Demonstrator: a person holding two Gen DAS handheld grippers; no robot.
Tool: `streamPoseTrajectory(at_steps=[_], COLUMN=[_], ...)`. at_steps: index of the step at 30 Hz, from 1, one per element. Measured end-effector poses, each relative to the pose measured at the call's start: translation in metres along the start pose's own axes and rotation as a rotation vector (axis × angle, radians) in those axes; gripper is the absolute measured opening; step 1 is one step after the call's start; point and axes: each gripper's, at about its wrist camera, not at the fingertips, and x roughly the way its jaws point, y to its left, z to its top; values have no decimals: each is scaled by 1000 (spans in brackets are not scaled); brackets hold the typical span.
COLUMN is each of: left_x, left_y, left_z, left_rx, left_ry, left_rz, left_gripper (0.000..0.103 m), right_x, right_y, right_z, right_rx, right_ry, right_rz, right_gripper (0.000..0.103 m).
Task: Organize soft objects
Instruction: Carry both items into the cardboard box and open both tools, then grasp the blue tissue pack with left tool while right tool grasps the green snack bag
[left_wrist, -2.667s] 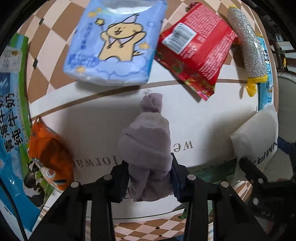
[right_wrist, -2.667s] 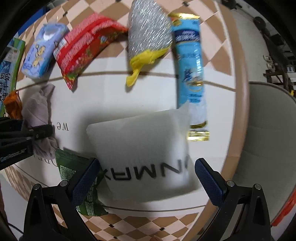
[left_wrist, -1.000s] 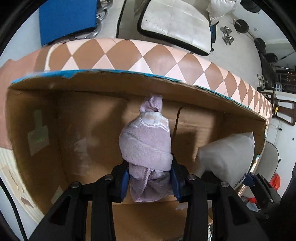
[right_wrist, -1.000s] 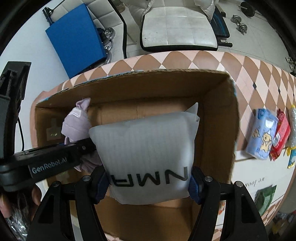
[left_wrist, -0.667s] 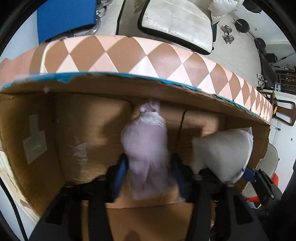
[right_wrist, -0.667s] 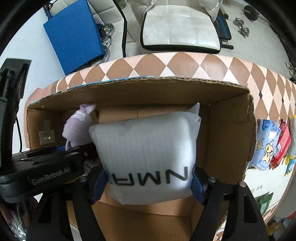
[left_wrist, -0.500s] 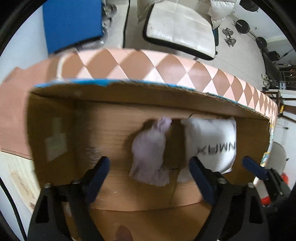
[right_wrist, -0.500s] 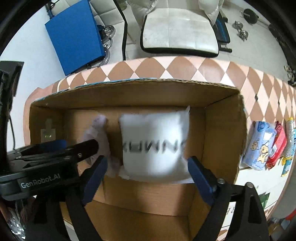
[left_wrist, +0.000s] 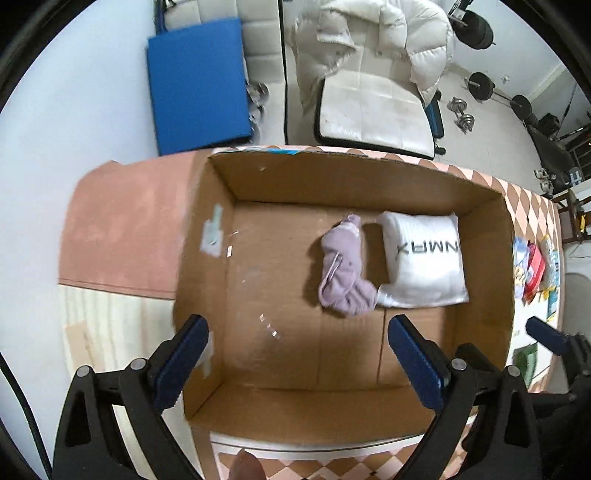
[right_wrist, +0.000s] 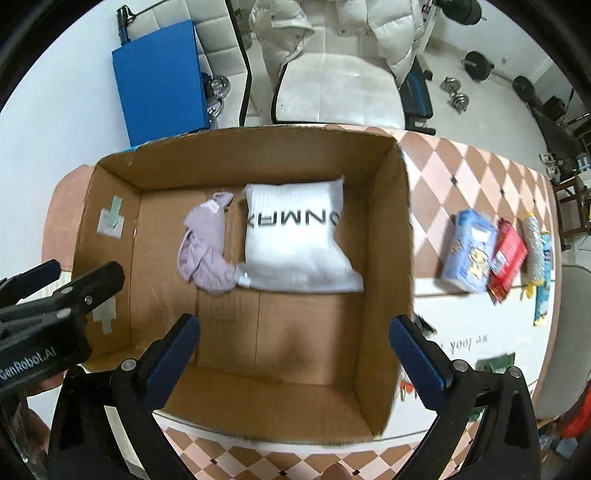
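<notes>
Both dropped in the cardboard box (left_wrist: 369, 173): lilac cloth (left_wrist: 343, 267) touching white pillow (left_wrist: 424, 266). Left hand-held gripper (left_wrist: 295, 354) and right hand-held gripper (right_wrist: 293, 350) spread wide, empty. Next, probably, fetching the tissue pack (right_wrist: 469, 254) outside the box.

In the cardboard box (right_wrist: 384, 229) on the table (right_wrist: 461, 177), the pillow (right_wrist: 295, 243) lies toward the right wall, the cloth bundle (right_wrist: 205, 247) touching its left side; packets (right_wrist: 469, 251) lie right of the box.

Checkered table with a box and loose packets

An open cardboard box (right_wrist: 388, 229) stands on the table (right_wrist: 480, 170); at 3 o'clock of it lie a blue tissue pack (right_wrist: 467, 254), red packet (right_wrist: 508, 260), silvery scrubber (right_wrist: 532, 243), and what may be a green packet (right_wrist: 495, 363), blurred.
</notes>
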Motion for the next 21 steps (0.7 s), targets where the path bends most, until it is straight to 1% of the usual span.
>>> streamPoseTrajectory(at_steps=[1,3,9,14,18,21], left_x=[-6,-6,-36,-59,-76,-88], left_y=[1,-5,-5,-8,-26,-58], left_z=[-10,-12,-43,-59,-63,-60], left_rx=[2,-1,0,-8,3,58], left_ry=[-14,-31,-115,-136,-148,-160], left_rz=[9,8,46,25,8,12], left_gripper=[100,100,100,100,100,100], right_x=[-7,-17,-49,-69,-81,-93], right_y=[0,-1,-3,-5,-17,-47], right_z=[-9,-23,-64,-87,-99,-103], right_rx=[-2,-6,6,6,24,66], right_ry=[-16,-41,-102,-122,-131,-149], right_rz=[2,-1,22,53,100,111], right_gripper=[103,103,103,103,103,103])
